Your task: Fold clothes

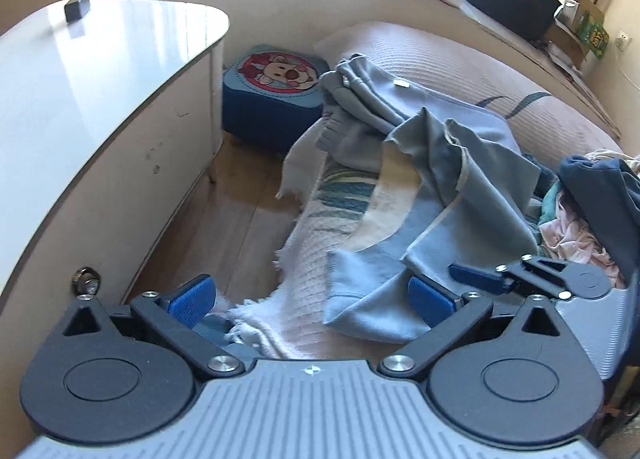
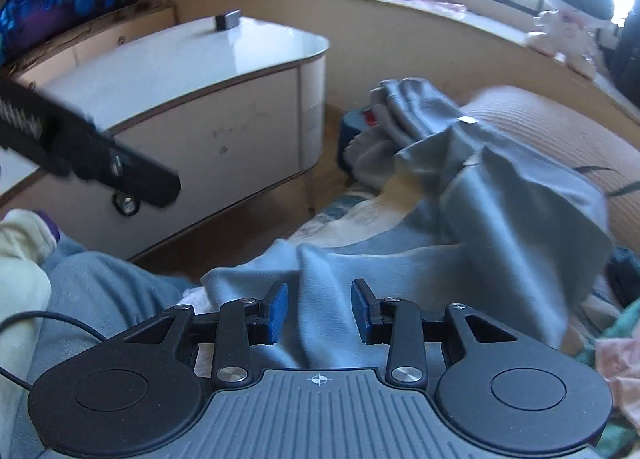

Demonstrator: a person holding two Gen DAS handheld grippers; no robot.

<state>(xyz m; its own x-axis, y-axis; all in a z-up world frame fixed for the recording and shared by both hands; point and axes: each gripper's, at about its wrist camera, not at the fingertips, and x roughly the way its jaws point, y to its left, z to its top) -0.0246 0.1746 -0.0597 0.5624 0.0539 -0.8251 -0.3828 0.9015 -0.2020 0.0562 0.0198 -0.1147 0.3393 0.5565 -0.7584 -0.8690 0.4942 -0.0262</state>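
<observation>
A light blue sweatshirt [image 1: 432,187] lies crumpled on a sofa covered by a pale knitted throw [image 1: 308,271]. It also shows in the right wrist view [image 2: 480,219]. My left gripper [image 1: 312,299] is open wide, its blue pads either side of the garment's near cuff, touching nothing. My right gripper [image 2: 320,313] is open, with a fold of the blue cloth lying between its pads [image 2: 278,311]. The right gripper also shows in the left wrist view [image 1: 532,279] at the right edge.
A white glossy cabinet [image 1: 80,99] stands at the left. A blue cartoon stool [image 1: 276,91] sits on the wooden floor. A heap of mixed clothes [image 1: 592,211] lies at the right. The sofa's beige cushion [image 1: 460,67] is behind. My leg in grey trousers [image 2: 92,299] is at lower left.
</observation>
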